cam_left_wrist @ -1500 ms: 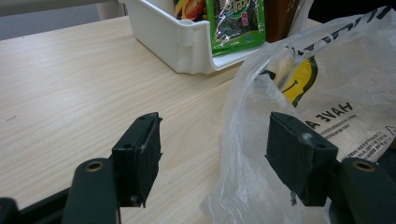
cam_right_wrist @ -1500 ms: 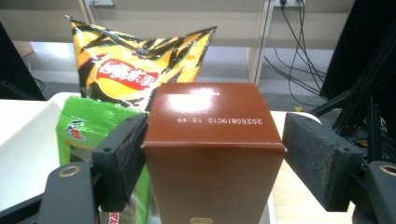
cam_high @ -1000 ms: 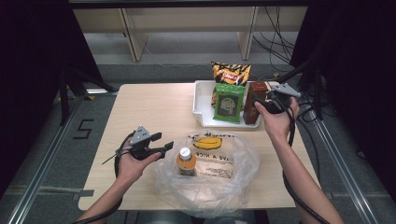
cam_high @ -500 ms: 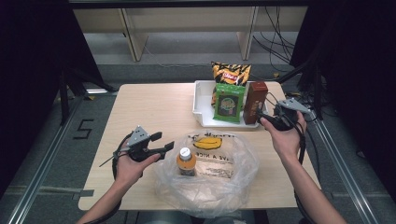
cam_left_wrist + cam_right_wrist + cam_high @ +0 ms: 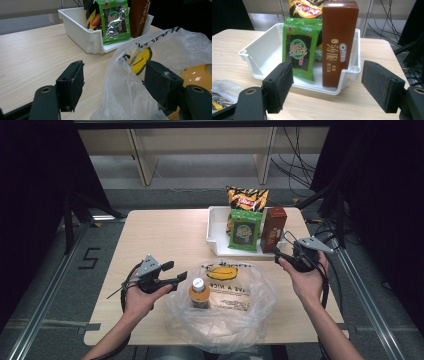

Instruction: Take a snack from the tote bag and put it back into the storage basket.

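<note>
Oreo box [image 5: 339, 42] stands in white tray [image 5: 262, 53]; both tongs, left [image 5: 113, 85] and right [image 5: 328, 82], gape empty.

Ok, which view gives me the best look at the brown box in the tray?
The right gripper view: the brown box stands upright, close and whole, in the white tray. The high view shows it small, from above. The left gripper view catches only its lower part.
</note>
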Action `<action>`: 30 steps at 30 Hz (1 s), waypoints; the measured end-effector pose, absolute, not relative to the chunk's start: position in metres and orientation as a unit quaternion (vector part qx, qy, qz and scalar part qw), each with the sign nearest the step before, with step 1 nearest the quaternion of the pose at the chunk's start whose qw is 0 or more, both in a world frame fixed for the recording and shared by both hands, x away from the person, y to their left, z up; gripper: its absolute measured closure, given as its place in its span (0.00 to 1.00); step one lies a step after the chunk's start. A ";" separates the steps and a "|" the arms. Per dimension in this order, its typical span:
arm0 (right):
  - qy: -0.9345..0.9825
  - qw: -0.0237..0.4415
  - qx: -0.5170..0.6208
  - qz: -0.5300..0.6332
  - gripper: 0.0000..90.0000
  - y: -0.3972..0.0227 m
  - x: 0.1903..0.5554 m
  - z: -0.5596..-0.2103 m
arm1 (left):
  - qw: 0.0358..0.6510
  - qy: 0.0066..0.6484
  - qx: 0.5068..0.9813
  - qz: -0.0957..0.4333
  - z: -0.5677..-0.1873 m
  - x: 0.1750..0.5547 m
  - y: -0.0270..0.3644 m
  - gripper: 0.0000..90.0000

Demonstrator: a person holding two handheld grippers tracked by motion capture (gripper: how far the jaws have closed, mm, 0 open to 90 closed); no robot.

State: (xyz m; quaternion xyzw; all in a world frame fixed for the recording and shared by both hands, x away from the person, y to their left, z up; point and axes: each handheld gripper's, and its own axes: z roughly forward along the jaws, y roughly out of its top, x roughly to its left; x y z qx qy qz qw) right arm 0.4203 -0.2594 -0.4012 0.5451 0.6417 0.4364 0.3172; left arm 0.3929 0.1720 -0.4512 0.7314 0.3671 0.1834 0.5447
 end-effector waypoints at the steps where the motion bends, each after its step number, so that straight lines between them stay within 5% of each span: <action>1: 0.645 0.318 0.540 0.437 0.29 -0.261 0.421 -0.401 | 0.544 0.366 0.733 0.182 -0.452 0.393 0.172 0.35; 30: 0.636 0.318 0.547 0.441 0.29 -0.277 0.415 -0.410 | 0.570 0.361 0.718 0.170 -0.439 0.359 0.181 0.31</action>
